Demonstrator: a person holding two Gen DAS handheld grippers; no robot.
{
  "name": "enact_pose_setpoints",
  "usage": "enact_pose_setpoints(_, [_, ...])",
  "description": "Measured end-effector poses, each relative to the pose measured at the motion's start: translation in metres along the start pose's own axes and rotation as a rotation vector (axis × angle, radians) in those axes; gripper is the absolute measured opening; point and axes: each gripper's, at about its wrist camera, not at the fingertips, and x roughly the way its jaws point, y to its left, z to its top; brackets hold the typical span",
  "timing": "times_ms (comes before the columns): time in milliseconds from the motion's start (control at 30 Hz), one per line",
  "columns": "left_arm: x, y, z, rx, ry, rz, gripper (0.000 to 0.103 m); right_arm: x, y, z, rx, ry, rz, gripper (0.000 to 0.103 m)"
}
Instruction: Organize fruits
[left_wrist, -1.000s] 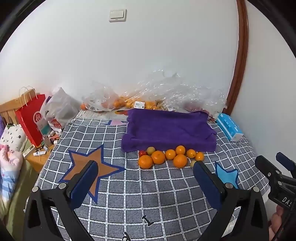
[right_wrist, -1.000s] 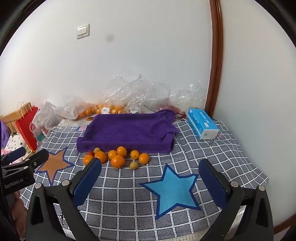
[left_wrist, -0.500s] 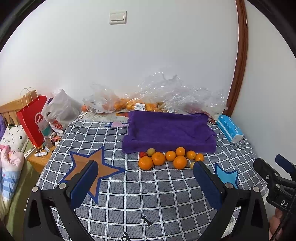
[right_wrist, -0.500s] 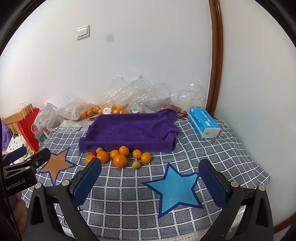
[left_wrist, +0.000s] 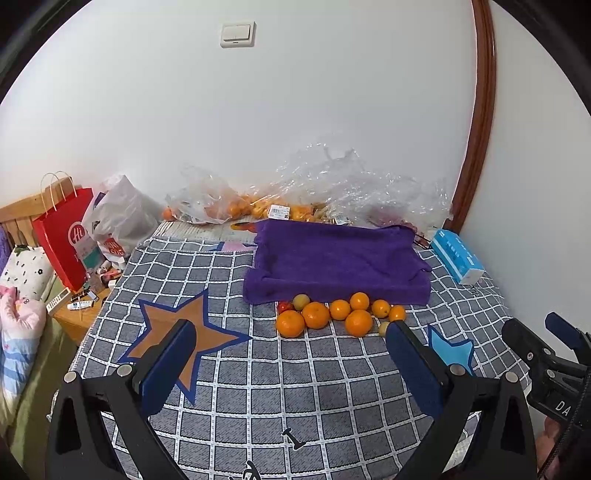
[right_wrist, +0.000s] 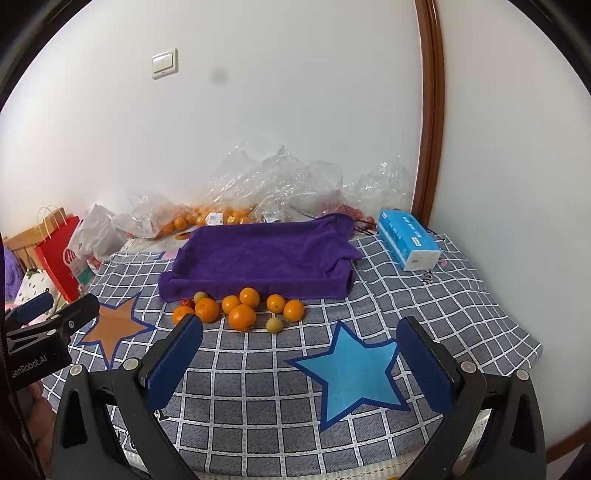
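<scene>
Several oranges (left_wrist: 316, 314) (right_wrist: 242, 316) lie in a cluster on the checked cloth, just in front of a purple towel-lined tray (left_wrist: 338, 262) (right_wrist: 258, 258). Two small yellow-green fruits (right_wrist: 274, 325) (left_wrist: 301, 302) and a small red one (left_wrist: 283, 306) sit among them. My left gripper (left_wrist: 291, 363) hovers open, short of the fruit, with nothing between its blue pads. My right gripper (right_wrist: 301, 360) is open too, above the blue star, also short of the cluster. Each gripper appears at the edge of the other's view.
Clear plastic bags (left_wrist: 332, 192) with more oranges lie against the back wall. A blue tissue pack (right_wrist: 408, 243) sits right of the tray. A red paper bag (left_wrist: 68, 240) and white bags stand at the left edge, beside a wooden stand with small items.
Both views have shifted slightly upward and nearer; the fruit and tray sit a little lower in frame. Both grippers stay open and nothing has been touched.
</scene>
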Motion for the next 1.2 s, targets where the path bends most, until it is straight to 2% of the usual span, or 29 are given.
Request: enact_pose_setpoints(1200, [-0.0023,0.0006,-0.0007,0.003,-0.011,0.003,0.103,-0.0020,0.0010,-0.0017,0.003,0.003,0.015,0.103])
